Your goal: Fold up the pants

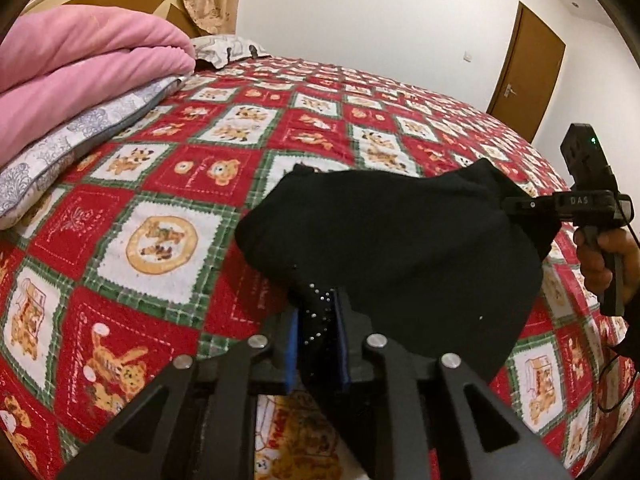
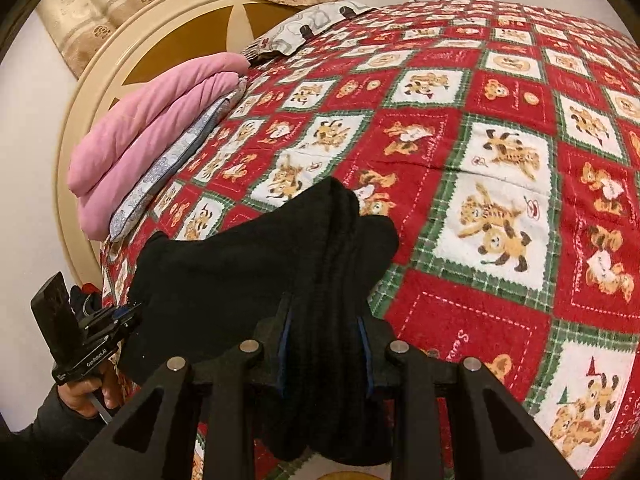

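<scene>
A: Which step?

B: Mid-fold, by the look of it. Holding the pants (image 1: pixel 400 240) up as one dark bundle between both claws, low over the bed (image 1: pixel 160 240), toward its near edge. Cannot tell whether the sagging far side touches the bedspread.

A: And the left claw (image 1: pixel 318 304)?

B: Clamped on a thin, speckled edge of the cloth, with blue pads pressing it from both sides.

A: The right claw (image 2: pixel 324 316)?

B: Clamped too, but on a much thicker wad. Shows several stacked layers between the pads, so probably a fold or two done already.

A: What next, then?

B: Likely laying the bundle down flat. Calls for lowering both claws together and level, keeping the held edges lined up so the layers land square and not twisted.

A: And after that?

B: Letting go only once the cloth lies on the bedspread; otherwise risks the stack slumping open. Then perhaps pressing it smooth, or taking one end for a last fold.

A: Anything in the way?

B: Not really. Plenty of bare bedspread ahead, and well apart from the pink blanket (image 1: pixel 88 64) at the head end.
</scene>
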{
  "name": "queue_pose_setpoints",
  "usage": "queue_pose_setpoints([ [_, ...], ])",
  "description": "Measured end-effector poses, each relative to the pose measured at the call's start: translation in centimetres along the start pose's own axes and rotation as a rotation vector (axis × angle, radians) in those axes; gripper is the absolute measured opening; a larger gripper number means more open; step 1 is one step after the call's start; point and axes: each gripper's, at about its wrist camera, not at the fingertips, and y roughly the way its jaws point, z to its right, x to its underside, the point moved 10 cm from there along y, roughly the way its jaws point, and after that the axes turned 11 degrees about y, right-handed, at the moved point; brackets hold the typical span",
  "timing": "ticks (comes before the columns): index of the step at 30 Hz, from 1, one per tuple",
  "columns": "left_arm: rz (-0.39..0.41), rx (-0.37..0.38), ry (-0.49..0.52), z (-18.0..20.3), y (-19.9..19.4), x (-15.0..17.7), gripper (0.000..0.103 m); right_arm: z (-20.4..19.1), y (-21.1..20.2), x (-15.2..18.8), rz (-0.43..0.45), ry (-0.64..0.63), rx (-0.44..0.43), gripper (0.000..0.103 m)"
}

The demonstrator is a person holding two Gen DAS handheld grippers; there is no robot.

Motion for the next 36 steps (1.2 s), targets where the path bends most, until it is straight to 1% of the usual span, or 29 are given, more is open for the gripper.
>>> queue_pose_setpoints([
  [4, 0.005, -0.003, -0.011, -0.4, 0.1, 0.2, 0.030, 0.9, 0.2, 0.1, -0.011, 0.043, -0.019, 0.033],
  [6, 0.004, -0.006, -0.014, -0.6, 0.1, 0.2, 0.034, 1.4, 0.3, 0.3, -0.013, 0.059, -0.020, 0.038],
  [7, 0.004, -0.011, -0.014, -0.6, 0.1, 0.3, 0.039, 1.5, 0.2, 0.3, -0.011, 0.062, -0.019, 0.039],
  [8, 0.002, -0.016, -0.015, -0.7, 0.1, 0.3, 0.043, 1.6, 0.2, 0.3, -0.009, 0.063, -0.015, 0.042],
  [9, 0.000, -0.019, -0.015, -0.8, 0.0, 0.4, 0.044, 1.7, 0.1, 0.3, -0.005, 0.066, -0.009, 0.048],
  [11, -0.004, -0.034, -0.014, -1.1, -0.2, 0.5, 0.054, 2.1, -0.2, 0.2, 0.009, 0.071, 0.003, 0.050],
  [13, -0.010, -0.035, -0.005, -1.2, -0.2, 0.7, 0.056, 2.5, -0.7, 0.3, 0.021, 0.085, 0.010, 0.051],
  [14, -0.010, -0.033, -0.003, -1.3, -0.1, 0.7, 0.057, 2.7, -0.7, 0.4, 0.031, 0.074, 0.033, 0.057],
  [16, -0.005, -0.037, -0.004, -1.4, 0.0, 0.7, 0.061, 2.9, -0.5, 0.4, 0.043, 0.047, 0.067, 0.061],
  [19, 0.002, -0.032, -0.014, -1.7, -0.1, 0.7, 0.061, 3.2, -0.6, 0.2, 0.041, 0.093, 0.049, 0.061],
  [21, -0.007, -0.049, -0.022, -2.1, -0.9, 1.2, 0.068, 3.6, -1.5, 0.2, 0.055, 0.121, 0.042, 0.061],
  [22, -0.011, -0.070, -0.023, -2.5, -1.3, 1.5, 0.078, 4.0, -2.4, 0.3, 0.076, 0.124, 0.047, 0.062],
  [23, -0.013, -0.090, -0.025, -3.0, -1.7, 1.9, 0.082, 4.3, -3.2, 0.3, 0.098, 0.124, 0.054, 0.063],
  [25, -0.013, -0.088, -0.030, -3.4, -2.3, 2.5, 0.082, 5.0, -4.6, 0.5, 0.133, 0.139, 0.079, 0.063],
  [28, -0.019, -0.106, -0.049, -4.1, -3.5, 3.3, 0.082, 6.5, -6.5, 0.8, 0.187, 0.161, 0.186, 0.063],
  [29, -0.014, -0.105, -0.048, -4.1, -3.8, 3.4, 0.082, 6.4, -6.8, 1.0, 0.191, 0.166, 0.190, 0.063],
  [31, -0.007, -0.111, -0.037, -3.7, -4.6, 3.3, 0.082, 5.6, -7.7, 1.7, 0.206, 0.166, 0.187, 0.063],
  [33, 0.004, -0.127, -0.017, -3.0, -5.8, 3.1, 0.082, 4.5, -8.5, 2.5, 0.227, 0.151, 0.213, 0.063],
  [36, 0.040, -0.111, 0.003, -1.6, -7.8, 2.4, 0.082, 1.2, -10.3, 4.8, 0.273, 0.080, 0.265, 0.063],
])
